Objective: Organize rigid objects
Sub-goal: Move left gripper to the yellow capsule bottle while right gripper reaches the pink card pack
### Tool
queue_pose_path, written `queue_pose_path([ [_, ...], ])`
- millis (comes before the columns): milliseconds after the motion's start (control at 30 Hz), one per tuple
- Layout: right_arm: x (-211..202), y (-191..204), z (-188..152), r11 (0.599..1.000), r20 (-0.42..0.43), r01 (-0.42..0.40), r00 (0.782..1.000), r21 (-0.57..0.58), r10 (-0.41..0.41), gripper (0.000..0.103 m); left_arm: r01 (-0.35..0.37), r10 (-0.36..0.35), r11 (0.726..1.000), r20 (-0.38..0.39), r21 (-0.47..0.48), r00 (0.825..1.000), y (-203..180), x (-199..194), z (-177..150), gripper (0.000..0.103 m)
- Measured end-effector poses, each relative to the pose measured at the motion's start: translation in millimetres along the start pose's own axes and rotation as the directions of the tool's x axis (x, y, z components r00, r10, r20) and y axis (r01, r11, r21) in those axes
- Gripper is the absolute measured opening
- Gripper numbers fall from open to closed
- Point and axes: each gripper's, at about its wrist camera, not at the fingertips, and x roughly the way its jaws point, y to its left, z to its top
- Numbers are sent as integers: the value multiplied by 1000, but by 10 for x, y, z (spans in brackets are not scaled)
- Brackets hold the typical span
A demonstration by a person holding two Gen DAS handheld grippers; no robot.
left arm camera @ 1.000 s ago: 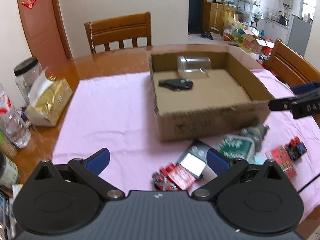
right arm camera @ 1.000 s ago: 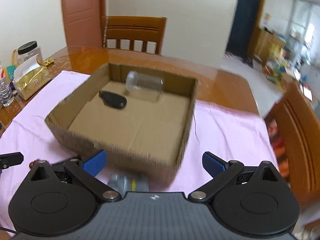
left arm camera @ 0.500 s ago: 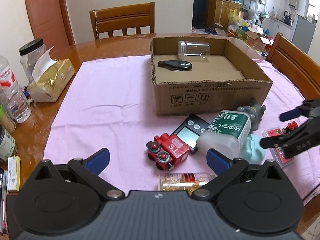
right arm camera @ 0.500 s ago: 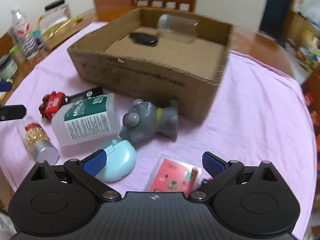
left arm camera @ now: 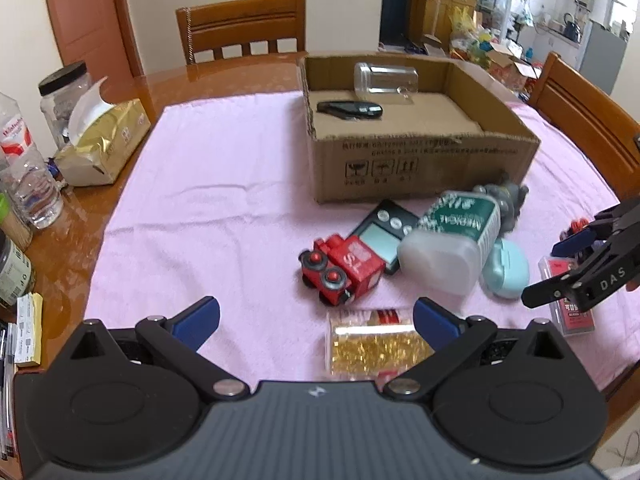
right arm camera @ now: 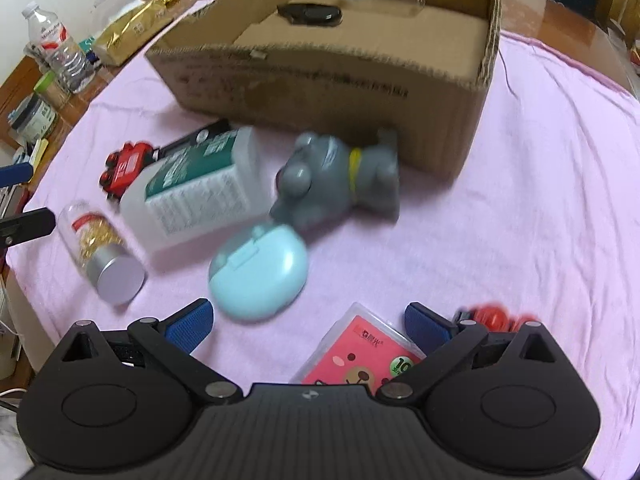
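Note:
An open cardboard box (left arm camera: pixel 420 160) (right arm camera: pixel 328 80) on the pink cloth holds a clear jar (left arm camera: pixel 386 77) and a black case (left arm camera: pixel 350 109). In front of it lie a red toy truck (left arm camera: pixel 340 268), a digital scale (left arm camera: pixel 380 236), a white medical bottle (left arm camera: pixel 452 248) (right arm camera: pixel 200 192), a grey toy dog (right arm camera: pixel 340 176), a teal case (right arm camera: pixel 258 272), a vial of gold capsules (left arm camera: pixel 372 344) (right arm camera: pixel 100 256) and a pink card box (right arm camera: pixel 360 356). My left gripper (left arm camera: pixel 316 318) is open above the vial. My right gripper (right arm camera: pixel 308 322) is open over the teal case and pink card box.
A gold tissue pack (left arm camera: pixel 104 144), a black-lidded jar (left arm camera: pixel 64 96) and water bottles (left arm camera: pixel 28 176) stand along the left table edge. Wooden chairs (left arm camera: pixel 244 26) stand at the back and at the right (left arm camera: pixel 588 116).
Both grippers have pulled back from the box toward the near table edge and lowered over the loose objects. Both stay open and empty.

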Motion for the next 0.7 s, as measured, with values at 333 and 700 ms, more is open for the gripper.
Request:
queue_pose_path([
  [333,-108,229,-366,993,-24,52,998,105,-50,103,147,-141,988,-116,51,983,-83,183,-291,102],
  [700,-148,577,-690,990,-47,112,993,86,-108,103,172,-163,984,-132,54,978,-259,316,-435,102],
])
